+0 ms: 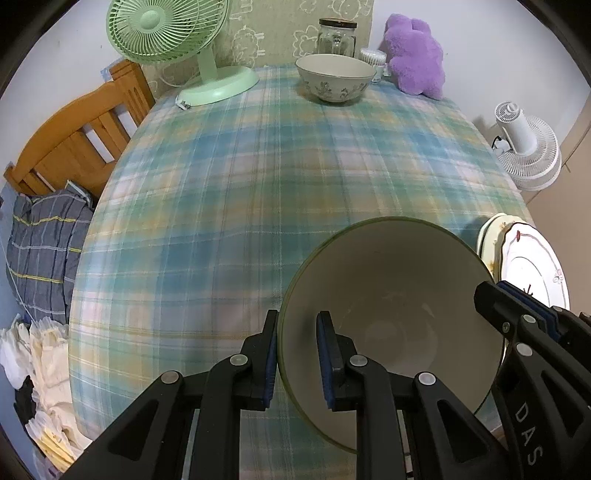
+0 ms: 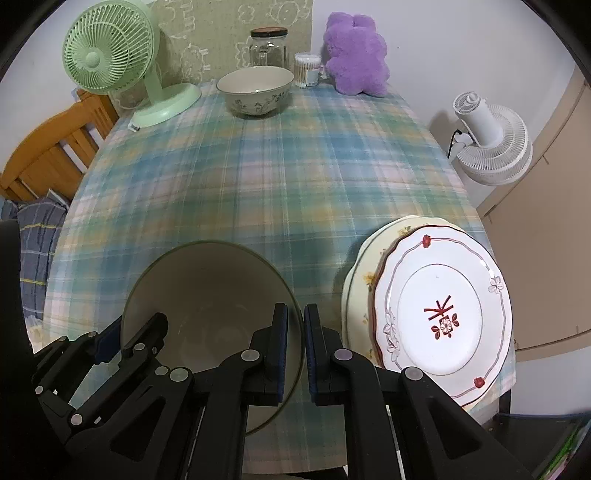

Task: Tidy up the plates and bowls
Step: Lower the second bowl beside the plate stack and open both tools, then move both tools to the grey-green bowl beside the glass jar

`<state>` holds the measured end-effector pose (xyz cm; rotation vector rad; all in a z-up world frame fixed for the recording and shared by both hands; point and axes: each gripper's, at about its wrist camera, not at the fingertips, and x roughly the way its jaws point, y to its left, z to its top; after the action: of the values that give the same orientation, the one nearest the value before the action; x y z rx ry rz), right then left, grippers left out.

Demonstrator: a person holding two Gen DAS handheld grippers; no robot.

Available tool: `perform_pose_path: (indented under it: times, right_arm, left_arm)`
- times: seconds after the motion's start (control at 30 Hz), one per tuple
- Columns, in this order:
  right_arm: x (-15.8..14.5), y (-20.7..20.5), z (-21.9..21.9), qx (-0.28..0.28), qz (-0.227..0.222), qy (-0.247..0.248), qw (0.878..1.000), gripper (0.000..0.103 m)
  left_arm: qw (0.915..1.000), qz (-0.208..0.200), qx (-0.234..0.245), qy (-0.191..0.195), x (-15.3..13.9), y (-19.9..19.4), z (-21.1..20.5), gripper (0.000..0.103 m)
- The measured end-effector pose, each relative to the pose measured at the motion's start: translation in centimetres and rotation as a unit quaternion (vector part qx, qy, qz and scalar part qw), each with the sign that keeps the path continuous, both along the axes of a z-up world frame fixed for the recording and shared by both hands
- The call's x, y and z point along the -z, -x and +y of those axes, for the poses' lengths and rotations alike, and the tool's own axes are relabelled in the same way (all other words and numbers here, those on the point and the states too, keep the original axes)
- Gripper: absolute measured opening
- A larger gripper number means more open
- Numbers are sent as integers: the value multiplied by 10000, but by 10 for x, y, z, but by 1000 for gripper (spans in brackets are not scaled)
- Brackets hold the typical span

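A large cream bowl with a green rim (image 1: 399, 295) (image 2: 207, 295) sits low over the near end of the plaid table (image 1: 221, 184). My left gripper (image 1: 300, 354) is shut on its left rim, one finger inside and one outside. The right gripper (image 2: 296, 347) is shut on the opposite rim and also shows at the bowl's right edge (image 1: 506, 301). In the right wrist view the left gripper (image 2: 110, 341) appears on the bowl's left. A smaller flower-patterned bowl (image 1: 335, 77) (image 2: 255, 90) stands at the far end. A white plate with red marks (image 2: 439, 314) lies on a cream plate (image 2: 356, 288) at the near right.
At the far end stand a green desk fan (image 1: 166, 33) (image 2: 110, 55), a glass jar (image 2: 269, 46), a tub of cotton swabs (image 2: 307, 70) and a purple plush toy (image 2: 356, 55). A white fan (image 2: 487, 147) stands on the floor to the right. A wooden frame (image 1: 74, 140) and bedding lie left.
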<state>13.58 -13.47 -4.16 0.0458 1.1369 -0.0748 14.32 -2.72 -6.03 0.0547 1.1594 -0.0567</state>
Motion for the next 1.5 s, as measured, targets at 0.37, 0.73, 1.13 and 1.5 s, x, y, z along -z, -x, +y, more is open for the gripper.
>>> perform_pose_path:
  times: [0.37, 0.73, 1.13, 1.5]
  right_arm:
    - [6, -4, -5, 38, -73, -22, 10000, 12]
    - [-2, 6, -7, -124, -86, -123, 9998, 41]
    - [-40, 2, -17, 126, -514, -178, 9984, 72]
    - [-73, -46, -37, 86, -785, 18, 9969, 74]
  left_arm:
    - [9997, -142, 162, -97, 0, 0, -9, 25]
    - [9987, -198, 377, 274, -17, 13, -2, 66]
    - [9956, -699, 504, 359, -62, 3, -2, 86]
    - [9947, -934, 268, 340, -89, -47, -20, 89]
